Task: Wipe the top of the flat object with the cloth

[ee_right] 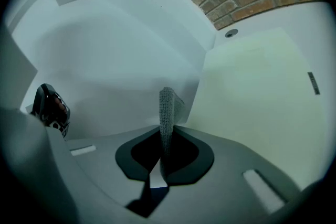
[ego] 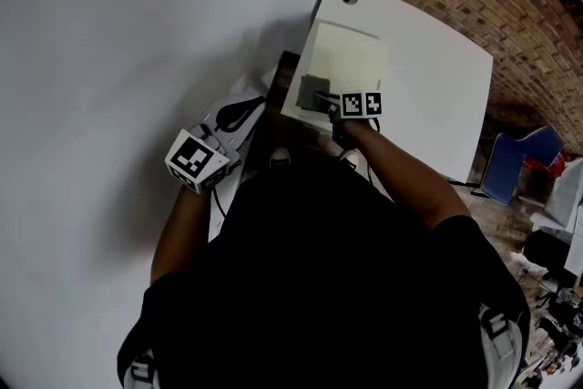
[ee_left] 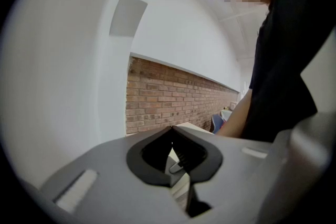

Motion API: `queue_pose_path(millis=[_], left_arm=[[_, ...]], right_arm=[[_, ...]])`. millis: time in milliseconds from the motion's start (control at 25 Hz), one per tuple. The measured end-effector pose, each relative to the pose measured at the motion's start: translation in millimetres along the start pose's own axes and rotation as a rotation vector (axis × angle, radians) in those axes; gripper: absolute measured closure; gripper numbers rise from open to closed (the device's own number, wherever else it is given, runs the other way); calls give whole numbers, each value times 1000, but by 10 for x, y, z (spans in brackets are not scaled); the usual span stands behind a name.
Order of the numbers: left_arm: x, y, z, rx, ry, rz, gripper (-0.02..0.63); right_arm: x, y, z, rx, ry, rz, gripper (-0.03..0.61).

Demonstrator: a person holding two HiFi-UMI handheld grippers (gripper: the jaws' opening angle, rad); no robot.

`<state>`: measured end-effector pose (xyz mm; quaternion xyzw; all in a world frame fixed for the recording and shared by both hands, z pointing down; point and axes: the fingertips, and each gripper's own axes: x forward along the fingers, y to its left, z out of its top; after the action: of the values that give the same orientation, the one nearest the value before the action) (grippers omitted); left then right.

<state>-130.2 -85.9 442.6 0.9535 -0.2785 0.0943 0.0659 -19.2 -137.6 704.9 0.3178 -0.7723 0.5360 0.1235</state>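
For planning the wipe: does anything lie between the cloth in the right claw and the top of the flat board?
Nothing visible does. The right claw is shut on the cloth, and the pale top of the board lies bare right beside it.

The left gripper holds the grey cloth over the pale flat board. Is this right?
No. It is the right gripper that holds the grey cloth over the pale flat board. The right gripper view shows the cloth pinched between its jaws; the left gripper is shut on nothing.
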Motion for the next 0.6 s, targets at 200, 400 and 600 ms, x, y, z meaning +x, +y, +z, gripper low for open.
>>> queue_pose_path(millis=[200,400,600], left_arm=[[-82,-22,-69,-10,15,1,612],[-112,-34,-97,-16,21,1,612],[-134,-52,-114,-19,20,5,612]], right_arm=[[112,-57,-74,27,8,-13,569],[229,-212,-176,54,46,-66,569],[253,-304,-251,58,57,-100,569]])
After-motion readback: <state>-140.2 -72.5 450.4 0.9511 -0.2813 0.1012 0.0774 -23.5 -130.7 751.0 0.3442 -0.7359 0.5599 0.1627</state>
